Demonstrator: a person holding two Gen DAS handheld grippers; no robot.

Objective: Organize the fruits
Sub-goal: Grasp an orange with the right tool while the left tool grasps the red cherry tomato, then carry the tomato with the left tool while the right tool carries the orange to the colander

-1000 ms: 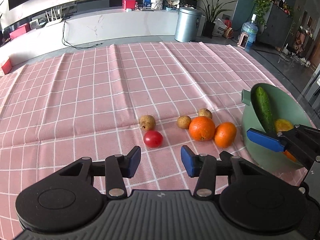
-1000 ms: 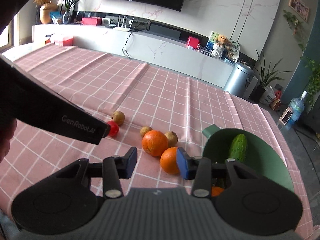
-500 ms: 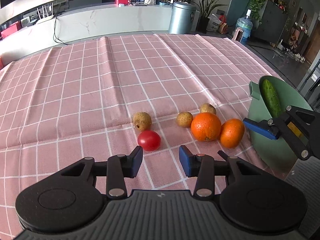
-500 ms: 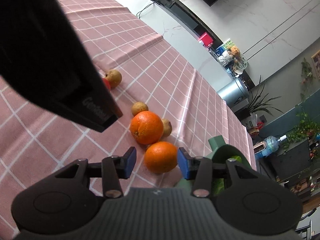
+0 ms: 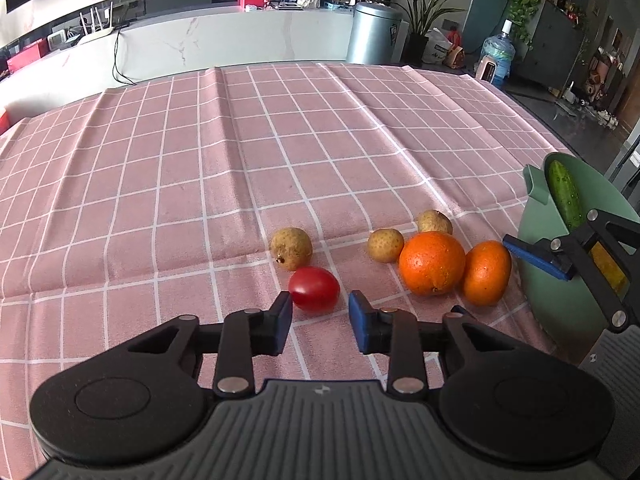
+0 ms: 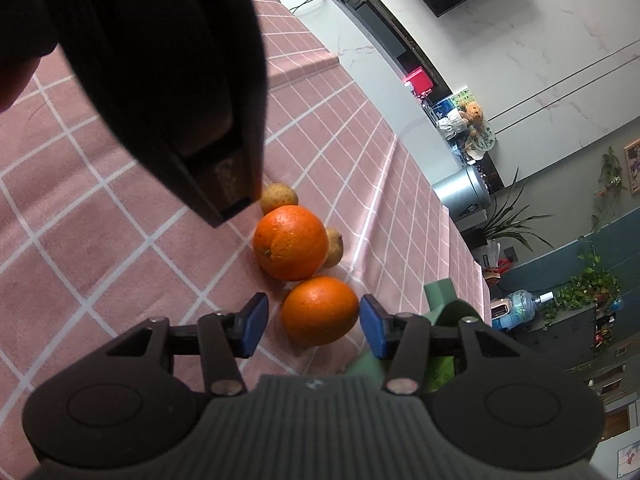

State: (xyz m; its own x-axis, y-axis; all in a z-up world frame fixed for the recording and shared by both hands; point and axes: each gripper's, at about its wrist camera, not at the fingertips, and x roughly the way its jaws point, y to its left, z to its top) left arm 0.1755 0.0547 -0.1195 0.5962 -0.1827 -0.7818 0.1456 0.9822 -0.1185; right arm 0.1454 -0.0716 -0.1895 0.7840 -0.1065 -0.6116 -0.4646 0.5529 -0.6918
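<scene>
Left-wrist view, taking the large orange point(image 5: 432, 263) as landmark. Farthest left of it on the pink checked cloth point(image 5: 200, 168) covering the surface lies a brown fruit point(image 5: 291, 248), with a red tomato point(image 5: 314, 289) just in front of and touching it. The left tool point(image 5: 320, 320) stands open, its blue pads on either side of the tomato's near edge, clasping nothing. Immediately left of the large orange, touching it, sits a second brown fruit point(image 5: 385, 245); a third brown fruit point(image 5: 434, 222) lies just behind it. On its right, in contact, rests the smaller orange point(image 5: 487, 267). Farther right stands the green bowl point(image 5: 560, 312) holding a cucumber point(image 5: 565, 194), partly masked by the right tool point(image 5: 536, 258). Right-wrist view: the right tool point(image 6: 314, 322) is open, its blue pads flanking the smaller orange point(image 6: 319, 310) without visible contact; the large orange point(image 6: 290, 242) lies just beyond, two brown fruits behind it, and the bowl's green rim point(image 6: 440, 294) to the right.
</scene>
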